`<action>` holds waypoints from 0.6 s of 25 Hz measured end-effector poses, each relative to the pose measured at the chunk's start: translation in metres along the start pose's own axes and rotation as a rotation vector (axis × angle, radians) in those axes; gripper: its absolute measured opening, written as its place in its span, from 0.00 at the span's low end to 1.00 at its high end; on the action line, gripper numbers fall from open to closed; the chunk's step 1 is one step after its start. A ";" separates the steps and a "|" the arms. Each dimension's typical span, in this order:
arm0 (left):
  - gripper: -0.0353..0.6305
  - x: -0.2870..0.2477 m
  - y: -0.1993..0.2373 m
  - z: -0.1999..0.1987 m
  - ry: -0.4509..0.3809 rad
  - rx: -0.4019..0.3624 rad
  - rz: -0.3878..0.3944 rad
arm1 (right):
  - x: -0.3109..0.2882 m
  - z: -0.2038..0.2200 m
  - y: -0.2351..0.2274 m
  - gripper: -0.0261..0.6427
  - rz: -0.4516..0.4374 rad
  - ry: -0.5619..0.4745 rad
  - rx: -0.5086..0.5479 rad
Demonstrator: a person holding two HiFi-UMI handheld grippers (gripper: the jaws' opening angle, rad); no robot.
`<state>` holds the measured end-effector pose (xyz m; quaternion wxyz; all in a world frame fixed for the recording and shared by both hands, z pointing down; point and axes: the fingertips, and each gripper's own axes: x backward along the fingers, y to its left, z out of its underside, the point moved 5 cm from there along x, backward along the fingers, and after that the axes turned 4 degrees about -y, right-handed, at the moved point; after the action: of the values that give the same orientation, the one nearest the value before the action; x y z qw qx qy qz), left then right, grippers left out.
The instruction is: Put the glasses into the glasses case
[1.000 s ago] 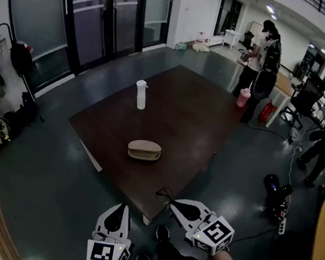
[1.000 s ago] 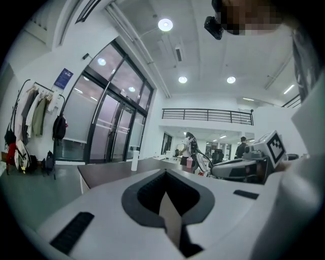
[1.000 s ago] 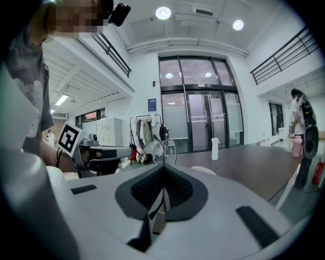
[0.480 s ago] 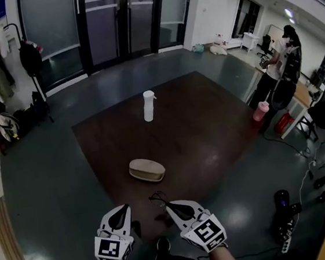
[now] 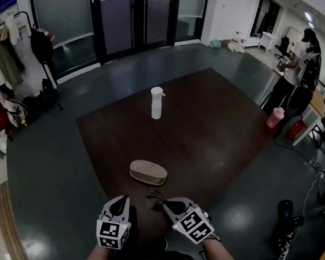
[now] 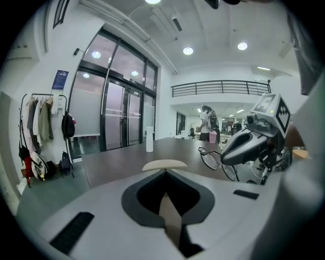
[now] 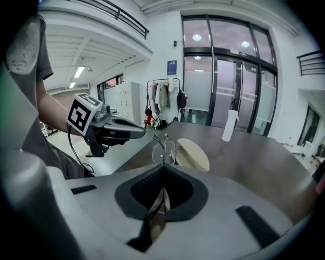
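A beige oval glasses case (image 5: 148, 172) lies shut on the dark brown table (image 5: 209, 133), near its front edge. My right gripper (image 5: 164, 203) is shut on a temple of thin dark-framed glasses (image 5: 154, 197), holding them just short of the case. In the right gripper view the glasses (image 7: 163, 151) stick up from the shut jaws (image 7: 163, 168), with the case (image 7: 193, 154) right behind. My left gripper (image 5: 122, 200) hangs to the left, shut and holding nothing. In the left gripper view the case (image 6: 164, 164) lies straight ahead of the jaws (image 6: 165, 175), with the glasses (image 6: 218, 161) and right gripper (image 6: 249, 144) to the right.
A white spray bottle (image 5: 157, 102) stands upright at the table's far side. A coat rack (image 5: 4, 69) with clothes is at the far left. People stand by desks at the far right (image 5: 292, 65). Cables and a black device (image 5: 284, 223) lie on the floor to the right.
The table and case have come closer; both grippers now reach the table's near edge. The right gripper still holds the glasses, now nearer the case.
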<state>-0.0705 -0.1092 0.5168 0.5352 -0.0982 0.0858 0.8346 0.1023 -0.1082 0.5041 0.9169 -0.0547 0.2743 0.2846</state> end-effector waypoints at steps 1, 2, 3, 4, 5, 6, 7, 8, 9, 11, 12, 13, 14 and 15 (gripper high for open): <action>0.06 -0.006 0.003 0.001 0.014 -0.002 0.000 | -0.004 0.001 -0.002 0.02 -0.005 0.016 -0.004; 0.06 -0.012 0.006 0.003 0.032 -0.007 -0.003 | -0.009 0.002 -0.003 0.02 -0.011 0.033 -0.008; 0.06 -0.018 0.009 0.004 0.047 -0.015 -0.004 | -0.013 0.003 -0.004 0.02 -0.016 0.050 -0.012; 0.06 -0.024 0.012 0.004 0.059 -0.021 -0.001 | -0.017 0.003 -0.005 0.02 -0.018 0.066 -0.014; 0.06 -0.029 0.016 0.005 0.069 -0.023 0.008 | -0.021 0.003 -0.006 0.02 -0.017 0.082 -0.017; 0.06 -0.034 0.019 0.007 0.079 -0.021 0.021 | -0.025 0.003 -0.007 0.02 -0.012 0.099 -0.019; 0.06 -0.039 0.023 0.009 0.090 -0.019 0.036 | -0.030 0.003 -0.008 0.02 -0.006 0.117 -0.021; 0.06 -0.046 0.026 0.012 0.100 -0.020 0.052 | -0.035 0.003 -0.010 0.02 0.002 0.134 -0.025; 0.06 -0.053 0.029 0.015 0.110 -0.025 0.069 | -0.039 0.004 -0.013 0.02 0.010 0.149 -0.030; 0.06 -0.069 0.032 0.019 0.127 -0.039 0.102 | -0.048 0.005 -0.019 0.02 0.026 0.183 -0.035; 0.06 -0.077 0.033 0.021 0.135 -0.044 0.115 | -0.052 0.007 -0.023 0.02 0.033 0.202 -0.034; 0.06 -0.084 0.034 0.023 0.143 -0.053 0.128 | -0.057 0.008 -0.026 0.02 0.041 0.221 -0.032; 0.06 -0.091 0.036 0.025 0.152 -0.067 0.139 | -0.061 0.009 -0.029 0.02 0.049 0.240 -0.030; 0.06 -0.097 0.037 0.027 0.162 -0.088 0.150 | -0.066 0.009 -0.031 0.02 0.058 0.259 -0.026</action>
<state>-0.0667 -0.2028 0.5693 0.4577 -0.1820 0.0989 0.8646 0.0786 -0.1639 0.5456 0.8644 -0.0949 0.3882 0.3050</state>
